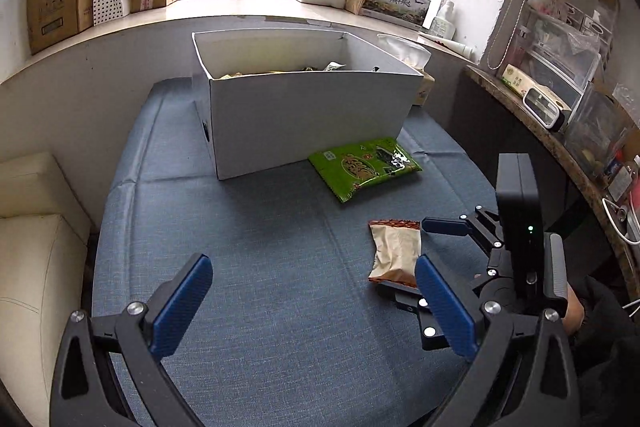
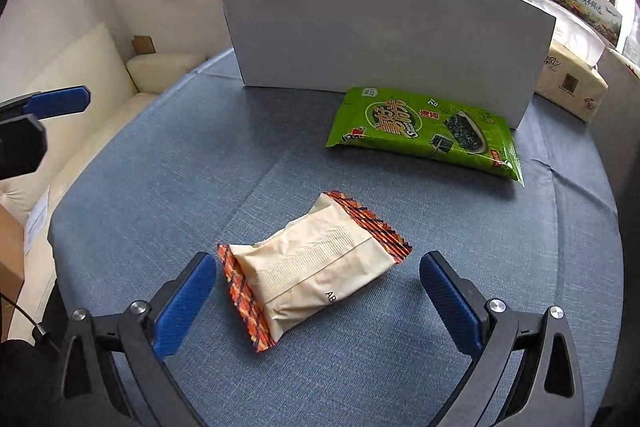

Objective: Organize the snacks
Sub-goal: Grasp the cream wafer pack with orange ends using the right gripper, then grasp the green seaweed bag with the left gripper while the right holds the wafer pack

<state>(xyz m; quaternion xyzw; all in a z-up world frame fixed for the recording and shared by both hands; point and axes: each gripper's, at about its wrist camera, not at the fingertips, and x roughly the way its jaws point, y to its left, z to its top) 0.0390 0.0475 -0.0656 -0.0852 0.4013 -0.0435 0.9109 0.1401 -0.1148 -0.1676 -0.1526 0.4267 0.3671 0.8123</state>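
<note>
beige snack packet (image 2: 316, 267) lying diagonally, between spread right gripper (image 2: 318, 291), left gripper (image 1: 312, 303) spread, empty

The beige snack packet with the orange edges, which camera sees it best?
The right wrist view: the beige snack packet lies whole and close between the open right hand-held gripper. In the left wrist view, the packet looks small and farther off.

You've got a blue woven cloth on the surface (image 2: 168, 187). Box (image 2: 384, 31) is plain white. One snack pkt (image 2: 320, 267) is cream/beige w/ orange-red zigzag patterned end seals. Other pkt (image 2: 428, 131) is bright green w/ dark seaweed pics & yellow lettering. Your right tongs (image 2: 318, 297) and left tongs (image 1: 312, 301): black frames, blue ribbed pads. Sofa (image 1: 28, 227) is cream.
</note>
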